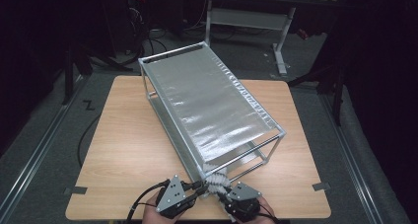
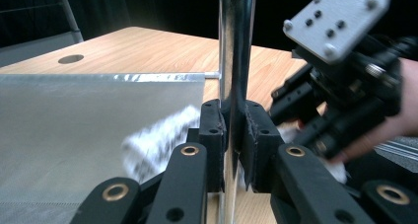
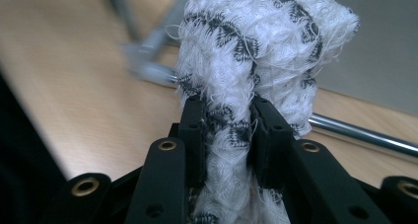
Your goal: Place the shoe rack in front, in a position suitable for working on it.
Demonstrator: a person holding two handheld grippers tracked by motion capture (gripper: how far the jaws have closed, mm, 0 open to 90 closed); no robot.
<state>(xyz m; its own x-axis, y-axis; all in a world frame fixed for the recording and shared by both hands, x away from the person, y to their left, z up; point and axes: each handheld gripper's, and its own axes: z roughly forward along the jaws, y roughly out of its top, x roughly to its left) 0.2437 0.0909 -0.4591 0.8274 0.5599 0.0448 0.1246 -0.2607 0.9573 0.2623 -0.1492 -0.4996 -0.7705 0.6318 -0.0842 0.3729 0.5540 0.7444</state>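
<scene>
Dark floor and cables surround a light wooden worktop (image 1: 123, 150), on which a metal rack (image 1: 207, 105) with a silvery sheet over its top lies slantwise, one end toward the far left corner and the other toward the near edge. At that near end, close to the middle of the worktop's near edge, the left gripper (image 2: 235, 135) has its jaws clamped together on the rack's upright corner post (image 2: 235, 51). Just beside it to the right, the right gripper (image 3: 227, 130) has its jaws pressed on a white towel with a dark woven pattern (image 3: 256, 51), which stands up in a bunched fold above the pads. From the high view the towel (image 1: 217, 180) sits at the foot of the rack's near corner, between the two grippers; whether it touches the post is hard to make out there.
</scene>
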